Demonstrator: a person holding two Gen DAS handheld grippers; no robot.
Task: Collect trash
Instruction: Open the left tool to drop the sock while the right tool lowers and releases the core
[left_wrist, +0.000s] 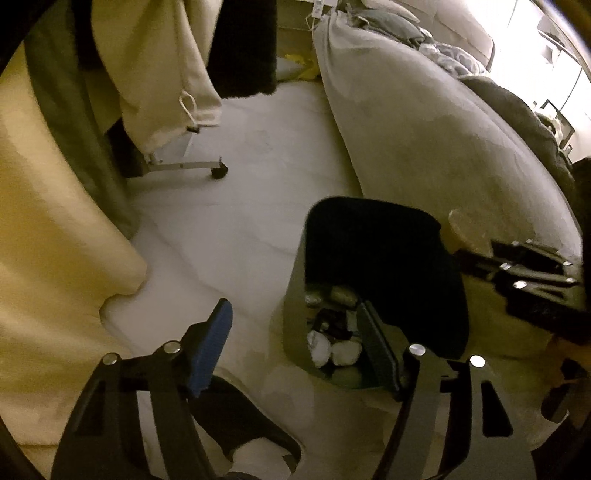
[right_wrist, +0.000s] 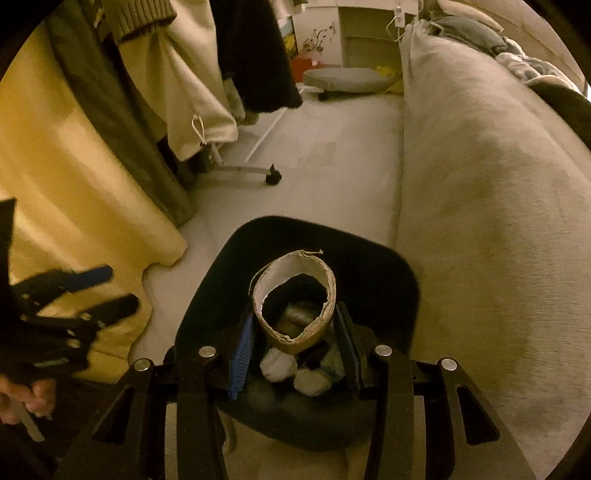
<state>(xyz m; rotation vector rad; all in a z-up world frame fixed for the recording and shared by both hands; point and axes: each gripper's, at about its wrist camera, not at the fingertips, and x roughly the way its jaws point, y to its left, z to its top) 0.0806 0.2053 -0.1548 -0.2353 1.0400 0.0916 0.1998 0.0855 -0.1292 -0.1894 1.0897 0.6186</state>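
Note:
A black trash bin (right_wrist: 373, 258) stands on the pale floor, with crumpled white paper wads (right_wrist: 291, 369) and other scraps at its bottom. My right gripper (right_wrist: 295, 317) is shut on a brown cardboard tube (right_wrist: 295, 334) and holds it just over the bin's mouth, open end towards the camera. In the left wrist view the same bin (left_wrist: 369, 236) lies ahead and to the right, with the paper wads (left_wrist: 334, 349) inside. The right gripper (left_wrist: 480, 251) comes in there from the right with the tube (left_wrist: 467, 227). My left gripper (left_wrist: 295, 332) stands open and holds nothing, to the left of the bin.
A bed with a grey-beige cover (right_wrist: 498, 184) runs along the right. Clothes hang from a wheeled rack (right_wrist: 273, 177) at the back left, beside a yellow drape (right_wrist: 74, 184). A round grey cushion (right_wrist: 343, 79) lies far back. A hand (right_wrist: 29, 398) holds the left gripper (right_wrist: 107, 291).

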